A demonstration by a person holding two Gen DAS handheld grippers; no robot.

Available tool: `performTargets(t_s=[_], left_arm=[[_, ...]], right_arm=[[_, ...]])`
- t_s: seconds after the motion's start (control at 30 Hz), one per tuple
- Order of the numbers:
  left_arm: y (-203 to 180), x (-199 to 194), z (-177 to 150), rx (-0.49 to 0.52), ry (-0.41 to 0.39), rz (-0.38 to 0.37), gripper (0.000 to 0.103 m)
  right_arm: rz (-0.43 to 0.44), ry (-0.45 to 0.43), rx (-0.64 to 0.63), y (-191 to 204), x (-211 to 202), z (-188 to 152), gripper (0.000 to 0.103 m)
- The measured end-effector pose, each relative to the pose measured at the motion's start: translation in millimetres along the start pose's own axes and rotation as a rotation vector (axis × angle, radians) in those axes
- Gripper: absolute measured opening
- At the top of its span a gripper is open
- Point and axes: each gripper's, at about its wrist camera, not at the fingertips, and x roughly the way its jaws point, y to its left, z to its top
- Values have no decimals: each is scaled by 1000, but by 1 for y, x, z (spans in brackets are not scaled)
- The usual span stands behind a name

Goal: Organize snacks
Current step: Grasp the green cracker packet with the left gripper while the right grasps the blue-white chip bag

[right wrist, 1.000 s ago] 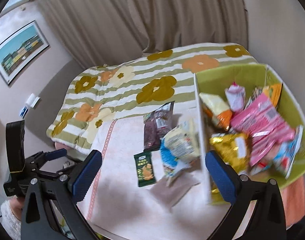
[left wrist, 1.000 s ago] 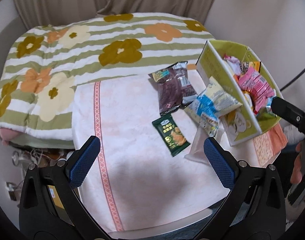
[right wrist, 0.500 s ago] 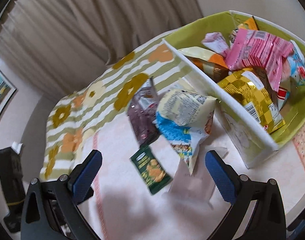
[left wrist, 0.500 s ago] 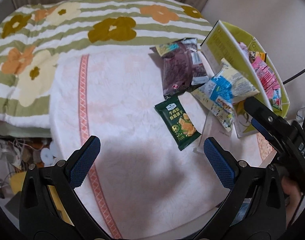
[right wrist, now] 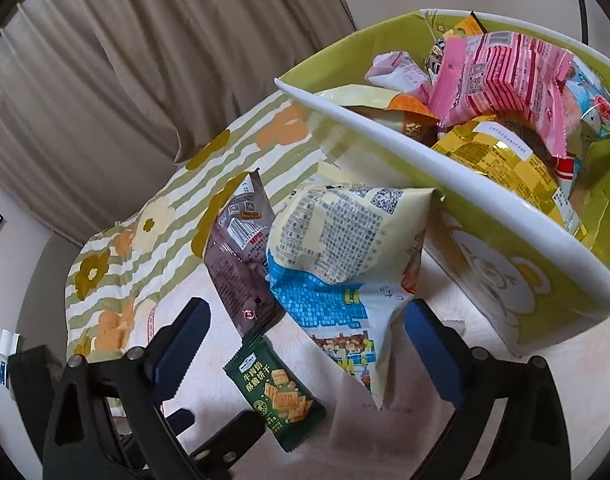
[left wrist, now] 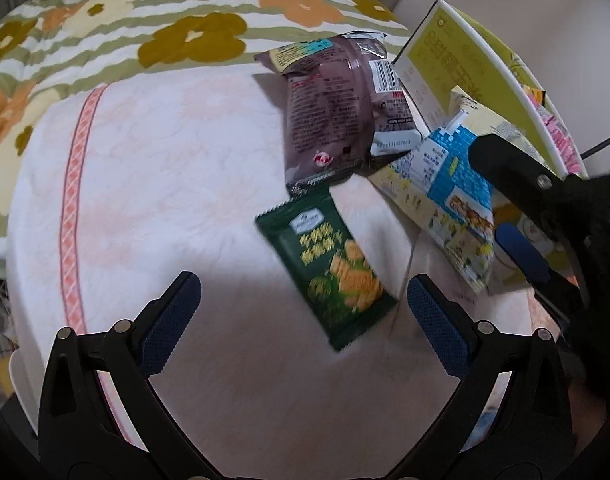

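Observation:
A green cracker packet (left wrist: 329,268) lies on the white cloth just ahead of my left gripper (left wrist: 301,300), which is open and holds nothing. Behind it lie a brown packet (left wrist: 333,120) and a blue and pale yellow bag (left wrist: 445,184) that leans on the green box (left wrist: 437,64). My right gripper (right wrist: 307,316) straddles the lower part of that bag (right wrist: 337,264). Its jaws are closing, and the pads stand apart from the bag. The box (right wrist: 485,268) holds several snacks, among them a pink packet (right wrist: 501,68) and a yellow one (right wrist: 501,164).
A white cloth with a pink band (left wrist: 165,184) covers the table. A striped, flowered quilt (left wrist: 185,32) lies behind it, below a beige curtain (right wrist: 145,60). A dark cable (left wrist: 601,144) runs along the wall at the right.
Both grippers have come down closer to the snacks. The right one has rolled and now has the blue and yellow bag between its fingers. The packets have not moved.

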Motion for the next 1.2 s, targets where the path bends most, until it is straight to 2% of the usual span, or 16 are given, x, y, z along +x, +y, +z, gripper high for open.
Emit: performTargets(t_s=[0.13, 0.23, 0.3, 0.37, 0.57, 0.83, 1.0, 1.13, 1.2], left_arm=[[-8, 13, 7, 6, 1, 28, 99], [-16, 24, 10, 50, 11, 93, 98], [-17, 31, 10, 67, 35, 131, 91], [-17, 30, 9, 101, 35, 159, 91], [-2, 22, 11, 117, 55, 188, 87], [-15, 28, 10, 121, 96, 152, 83], [-20, 33, 11, 151, 105, 196, 82], [-4, 28, 11, 139, 125, 224, 81], [1, 26, 11, 123, 128, 213, 81]], right_arm=[[0, 14, 19, -3, 6, -2, 97], [-10, 25, 29, -7, 10, -2, 97], [-20, 34, 41, -12, 13, -1, 97], [-25, 43, 50, -16, 16, 0, 97], [-31, 60, 39, -12, 27, 1, 97], [-42, 46, 25, -15, 34, 6, 97], [-43, 64, 46, -18, 40, 8, 97], [-45, 69, 43, -21, 40, 6, 97], [-42, 67, 39, -20, 41, 5, 97]])
